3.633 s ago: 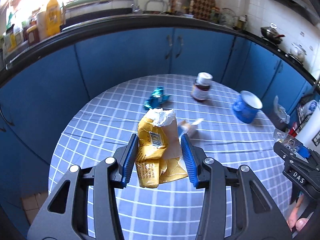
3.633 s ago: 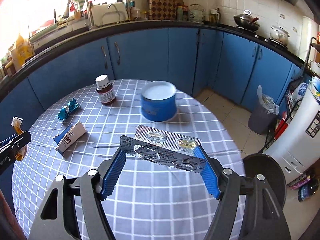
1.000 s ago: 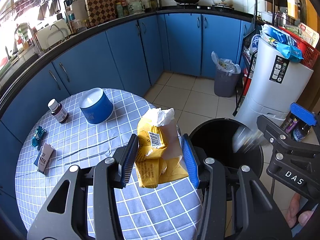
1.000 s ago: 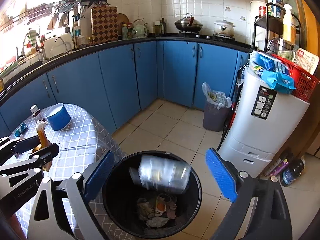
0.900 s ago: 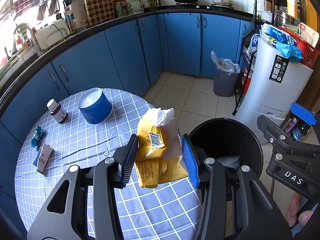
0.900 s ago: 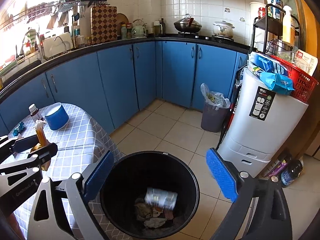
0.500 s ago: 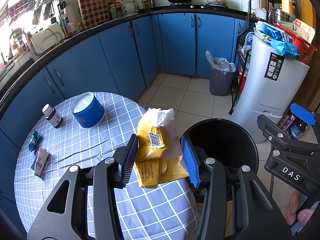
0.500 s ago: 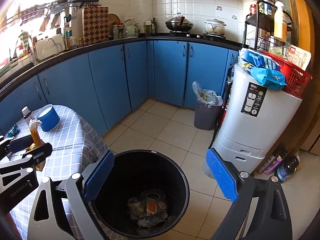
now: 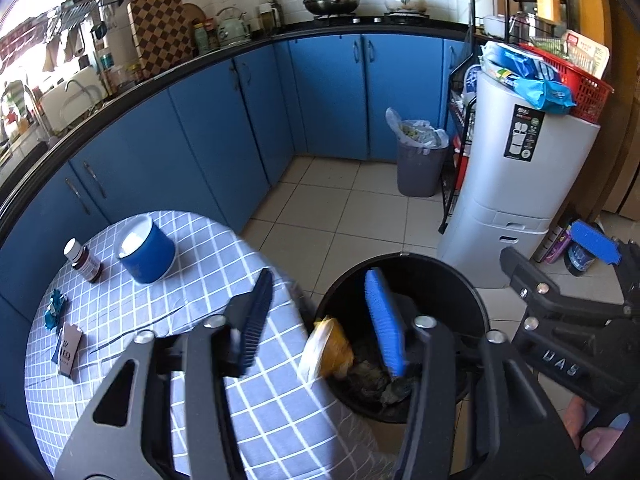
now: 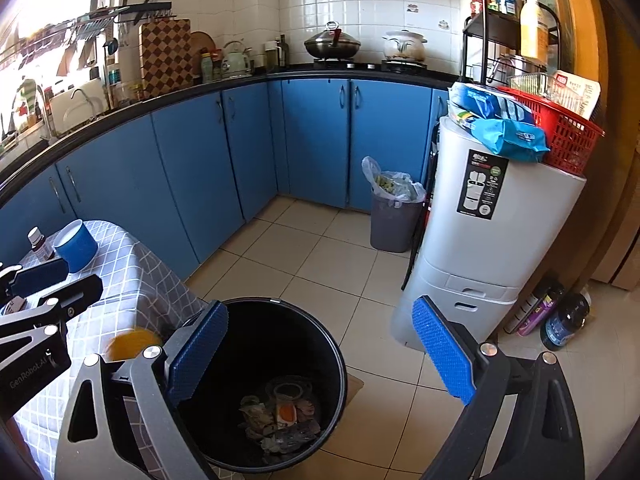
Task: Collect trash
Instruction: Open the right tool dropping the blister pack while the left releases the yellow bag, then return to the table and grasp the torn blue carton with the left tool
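Observation:
My left gripper (image 9: 318, 280) hangs over the near rim of the black bin (image 9: 404, 257), and its jaws are opening. The yellow packet (image 9: 330, 346) is blurred and falling free below them at the bin's edge, touched by neither pad; it shows as a yellow blur (image 10: 128, 344) in the right wrist view. My right gripper (image 10: 320, 308) stands wide open and empty above the black bin (image 10: 280, 302), which holds crumpled trash (image 10: 284, 412). On the checked table (image 9: 200, 264) lie a teal wrapper (image 9: 54, 308) and a small box (image 9: 68, 350).
A brown bottle (image 9: 84, 260) and a blue pot (image 9: 146, 248) stand at the table's far side. A grey lined bin (image 9: 420, 160) and a white drawer tower (image 9: 520, 184) stand on the tiled floor by the blue cabinets (image 9: 224, 128). Bottles (image 10: 560, 316) lie beside the tower.
The left jaws have spread and the yellow packet has slipped out, dropping toward the bin. The blister pack released by the right gripper has landed in the bin. Both hands have shifted slightly.

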### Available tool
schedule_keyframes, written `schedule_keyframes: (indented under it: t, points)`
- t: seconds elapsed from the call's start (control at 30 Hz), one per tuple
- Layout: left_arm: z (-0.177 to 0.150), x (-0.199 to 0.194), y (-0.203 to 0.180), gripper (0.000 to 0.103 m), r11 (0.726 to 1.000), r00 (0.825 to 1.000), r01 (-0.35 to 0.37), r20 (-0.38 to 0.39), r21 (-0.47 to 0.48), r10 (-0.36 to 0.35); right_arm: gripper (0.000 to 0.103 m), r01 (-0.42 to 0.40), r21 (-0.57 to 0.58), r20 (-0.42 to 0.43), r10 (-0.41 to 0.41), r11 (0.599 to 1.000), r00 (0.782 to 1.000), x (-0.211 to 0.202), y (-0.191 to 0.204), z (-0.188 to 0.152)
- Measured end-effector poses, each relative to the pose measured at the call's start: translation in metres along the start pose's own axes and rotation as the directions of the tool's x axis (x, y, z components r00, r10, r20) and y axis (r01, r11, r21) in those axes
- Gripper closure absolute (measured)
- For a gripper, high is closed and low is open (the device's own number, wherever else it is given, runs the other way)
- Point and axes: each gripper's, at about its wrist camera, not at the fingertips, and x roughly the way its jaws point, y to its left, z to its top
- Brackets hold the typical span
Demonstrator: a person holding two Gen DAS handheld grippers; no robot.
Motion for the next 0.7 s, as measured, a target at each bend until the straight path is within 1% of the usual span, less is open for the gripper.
schedule_keyframes:
  t: [0.03,0.13,0.37,0.5,0.7]
  points:
    - [0.001,-0.001,-0.001,0.04,1.0,1.0,0.001,0.005,0.0,-0.001,0.012,0.002,0.002,-0.002,-0.002,1.0,1.0,0.0,-0.001,0.0]
    - [0.004,-0.004,-0.006,0.035,1.0,1.0,0.001,0.025,0.006,-0.002,0.012,0.005,0.01,-0.004,-0.005,1.0,1.0,0.0,-0.005,-0.001]
    - [0.002,-0.002,0.001,0.033,1.0,1.0,-0.001,0.009,-0.017,0.001,0.012,-0.006,0.018,-0.007,0.007,1.0,1.0,-0.002,-0.005,0.0]
    - [-0.002,-0.006,0.013,0.031,0.999,1.0,-0.015,0.008,-0.043,0.015,0.012,-0.017,-0.007,-0.001,0.017,1.0,1.0,-0.006,0.007,-0.001]
    - [-0.012,-0.015,0.04,0.03,0.995,0.999,-0.042,0.008,-0.093,0.043,0.012,-0.039,-0.038,0.002,0.039,0.998,0.999,-0.013,0.03,0.0]
